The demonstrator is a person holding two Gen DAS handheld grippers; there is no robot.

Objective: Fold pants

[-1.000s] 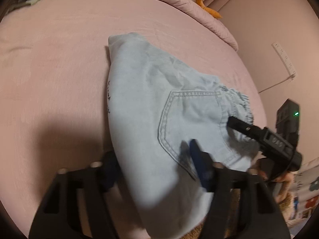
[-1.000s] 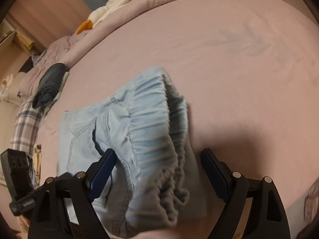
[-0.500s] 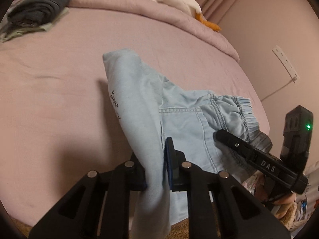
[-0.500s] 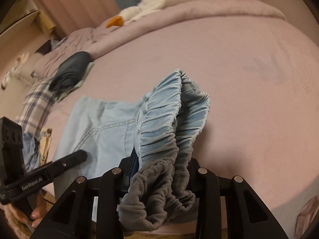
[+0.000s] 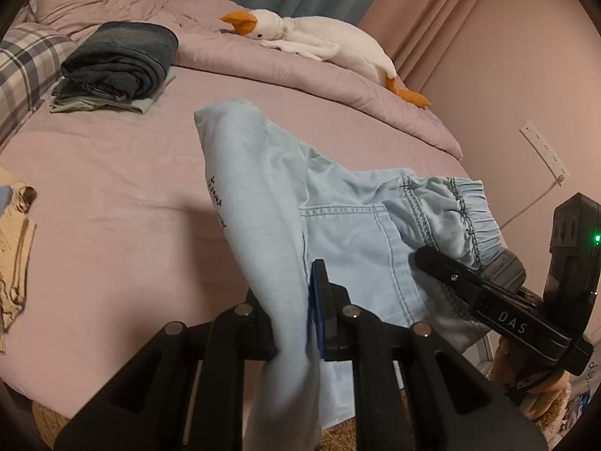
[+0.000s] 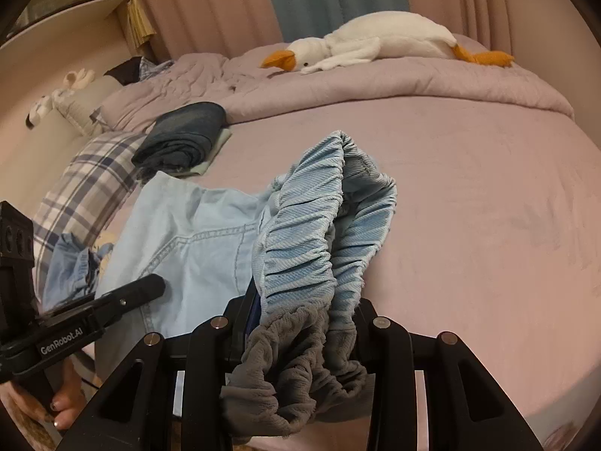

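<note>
Pinching a folded leg edge of the pale blue pants, the left gripper has its jaws nearly shut on the cloth. The pants lie near the bed's front edge. The right gripper clamps the bunched elastic waistband, jaws partly apart.

Dim, warm indoor light gives both views a pinkish cast. A soft shadow falls on the bed left of the left gripper. Fisheye bending curves the edges, with black vignetted corners. Focus is fairly sharp, without glare.

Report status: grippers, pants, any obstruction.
Left gripper shut on pants leg. Right gripper shut on waistband. Fold path unobstructed; folded clothes beyond.
</note>
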